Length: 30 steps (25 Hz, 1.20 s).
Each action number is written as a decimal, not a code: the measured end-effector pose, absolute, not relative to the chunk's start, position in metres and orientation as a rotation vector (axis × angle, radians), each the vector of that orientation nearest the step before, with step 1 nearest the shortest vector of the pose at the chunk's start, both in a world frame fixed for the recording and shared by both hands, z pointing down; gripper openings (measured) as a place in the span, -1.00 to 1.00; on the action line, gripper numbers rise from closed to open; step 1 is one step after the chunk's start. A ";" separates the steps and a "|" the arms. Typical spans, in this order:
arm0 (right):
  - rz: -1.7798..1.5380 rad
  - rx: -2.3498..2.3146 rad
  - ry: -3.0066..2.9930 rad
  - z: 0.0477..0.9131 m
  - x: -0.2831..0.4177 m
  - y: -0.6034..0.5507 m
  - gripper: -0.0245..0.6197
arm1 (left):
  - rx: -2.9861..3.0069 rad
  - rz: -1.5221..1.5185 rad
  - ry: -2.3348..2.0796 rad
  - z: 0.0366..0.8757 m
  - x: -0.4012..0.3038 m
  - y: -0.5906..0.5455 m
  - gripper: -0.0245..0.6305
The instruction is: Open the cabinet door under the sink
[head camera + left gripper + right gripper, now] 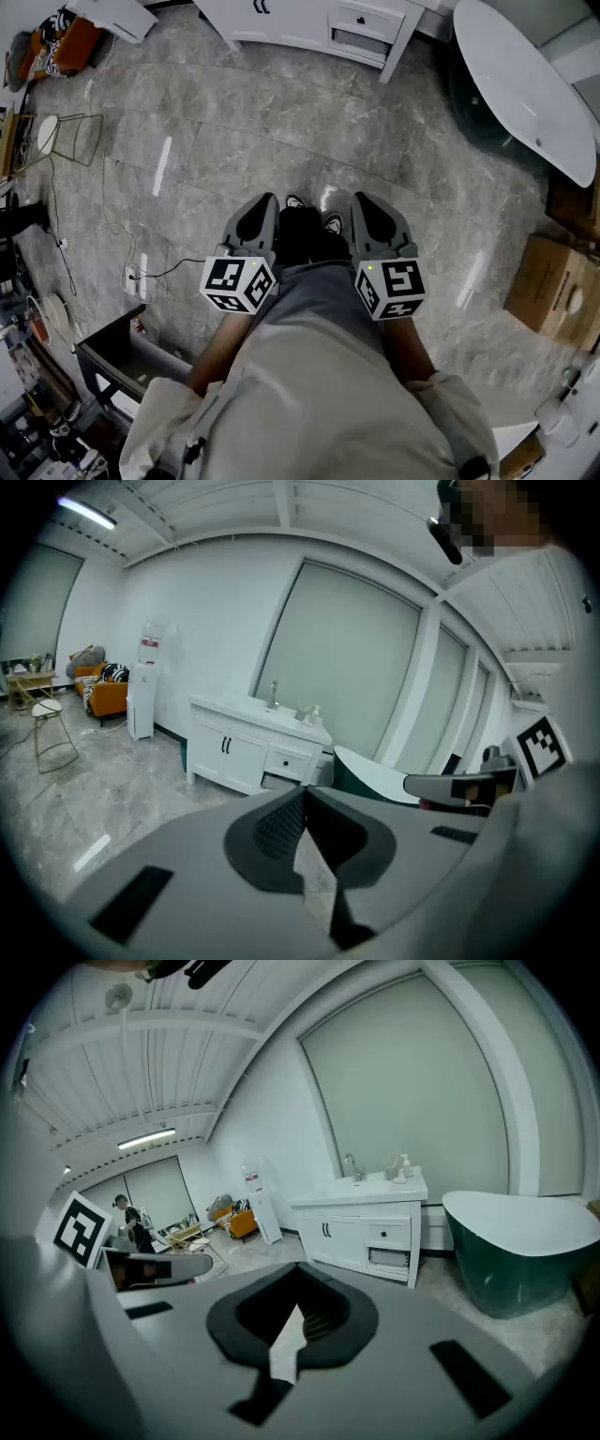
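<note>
Walk up to far-off sink cabinet door [314, 1241], part left hand-held gripper [265, 200] or right hand-held gripper [364, 199] (both closed, empty), clamp black handle [327, 1230], pull squarely.

My head camera looks steeply down over the person's lap at the floor [281, 131], with the white cabinet [300, 23] far off at the top edge and the bathtub [525, 84] in the top right corner. The camera on the left gripper [306, 789] sits low and faces level across the room toward that cabinet [234, 752], well away. The right gripper [296, 1267] camera does likewise (each looks out over its own jaws). Cabinet and bathtub [525, 1241] appear in all three views.
</note>
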State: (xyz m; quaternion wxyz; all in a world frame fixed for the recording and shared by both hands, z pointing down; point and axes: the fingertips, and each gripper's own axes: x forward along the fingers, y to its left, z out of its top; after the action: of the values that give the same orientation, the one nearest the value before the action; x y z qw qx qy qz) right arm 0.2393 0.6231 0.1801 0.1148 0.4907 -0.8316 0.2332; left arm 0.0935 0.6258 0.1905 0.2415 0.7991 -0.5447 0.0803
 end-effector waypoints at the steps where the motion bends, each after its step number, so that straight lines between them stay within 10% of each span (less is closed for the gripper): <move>1: 0.685 1.435 -2.438 0.182 0.239 0.621 -0.90 | 2.186 0.221 -1.492 0.191 0.093 0.625 -0.93; 30: 0.756 1.263 -2.507 0.182 0.149 0.518 -0.90 | 2.089 0.101 -1.481 0.197 0.016 0.520 -0.93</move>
State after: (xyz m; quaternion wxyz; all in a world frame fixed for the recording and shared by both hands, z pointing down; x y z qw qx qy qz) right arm 0.1494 0.5177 0.1819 0.1168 0.4314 -0.8565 0.2581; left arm 0.0160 0.5205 0.1975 0.2856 0.7812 -0.5538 0.0379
